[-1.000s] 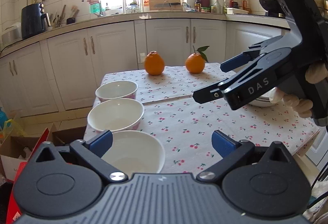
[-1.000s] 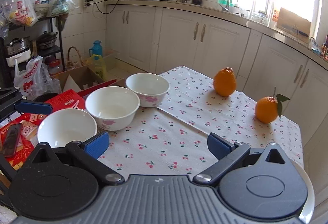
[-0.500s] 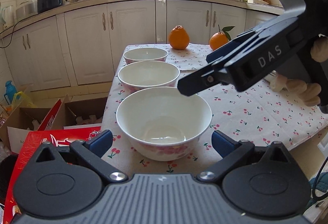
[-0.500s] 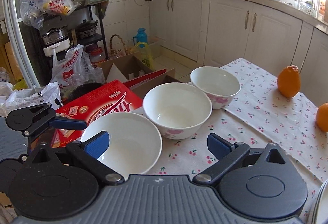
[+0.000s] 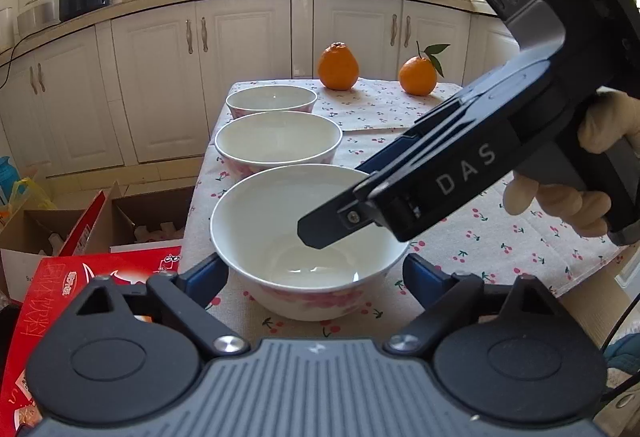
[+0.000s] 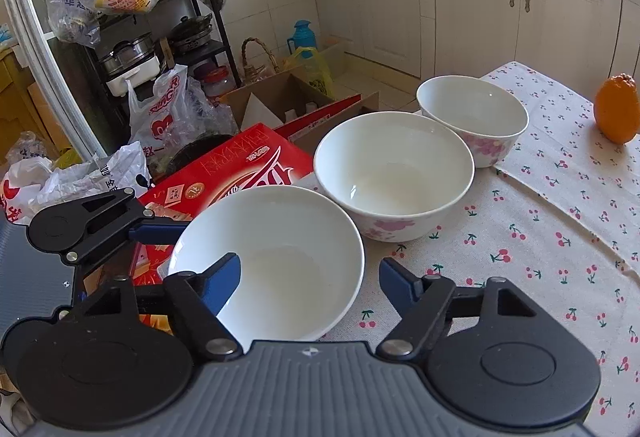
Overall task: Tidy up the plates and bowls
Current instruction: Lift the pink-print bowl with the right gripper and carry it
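Three white bowls with pink flowers stand in a row on the cherry-print tablecloth. The near bowl (image 5: 308, 237) (image 6: 272, 261) sits at the table's end, then the middle bowl (image 5: 278, 141) (image 6: 394, 173) and the far bowl (image 5: 271, 99) (image 6: 472, 113). My left gripper (image 5: 310, 275) is open, its fingers on either side of the near bowl. My right gripper (image 6: 310, 275) is open, straddling that bowl's rim: one finger over the inside, one outside. It shows in the left wrist view (image 5: 332, 213), reaching over the bowl.
Two oranges (image 5: 338, 67) (image 5: 418, 77) stand at the table's far end. A red box (image 6: 228, 165) and open cardboard boxes (image 5: 80, 221) lie on the floor beside the table edge. Bags and a shelf rack (image 6: 132, 37) stand beyond. White cabinets (image 5: 160, 77) line the wall.
Both grippers have closed in on the near bowl. The left one now has the bowl between its fingers; the right one has swung left and down over the bowl's rim.
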Motion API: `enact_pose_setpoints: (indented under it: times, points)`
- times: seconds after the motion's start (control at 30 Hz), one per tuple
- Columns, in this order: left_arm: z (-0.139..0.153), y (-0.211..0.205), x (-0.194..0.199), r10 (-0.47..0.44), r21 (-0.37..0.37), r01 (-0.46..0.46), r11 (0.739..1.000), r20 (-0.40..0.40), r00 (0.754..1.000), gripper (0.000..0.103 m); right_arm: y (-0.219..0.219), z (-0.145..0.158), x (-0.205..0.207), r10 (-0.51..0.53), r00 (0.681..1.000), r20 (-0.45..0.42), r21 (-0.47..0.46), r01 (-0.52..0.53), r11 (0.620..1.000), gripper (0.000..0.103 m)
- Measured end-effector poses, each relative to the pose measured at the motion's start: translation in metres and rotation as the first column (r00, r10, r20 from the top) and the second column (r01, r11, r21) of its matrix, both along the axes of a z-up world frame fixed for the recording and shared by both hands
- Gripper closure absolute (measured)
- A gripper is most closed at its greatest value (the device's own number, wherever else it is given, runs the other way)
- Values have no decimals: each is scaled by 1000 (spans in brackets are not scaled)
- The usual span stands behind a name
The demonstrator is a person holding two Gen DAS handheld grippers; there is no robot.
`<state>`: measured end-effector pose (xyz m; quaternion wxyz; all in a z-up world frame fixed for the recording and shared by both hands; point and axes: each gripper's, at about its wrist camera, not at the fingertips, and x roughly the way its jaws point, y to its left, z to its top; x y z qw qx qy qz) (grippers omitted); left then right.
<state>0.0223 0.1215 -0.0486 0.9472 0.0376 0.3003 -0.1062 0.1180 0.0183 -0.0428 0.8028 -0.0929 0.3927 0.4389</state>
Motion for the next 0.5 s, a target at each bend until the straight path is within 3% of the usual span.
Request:
enact_pose_setpoints:
  times: [0.17,0.5]
  points:
    - [1,2,1,-2,-1,2,1000,-4,1000,13,1,-3,1,19,999,-34,19,-19,1000,34]
    - [3,-1,4,-21,4,21,1000,-16,1000,13,-6,-2,0,2,999,-46,33,0,999,34]
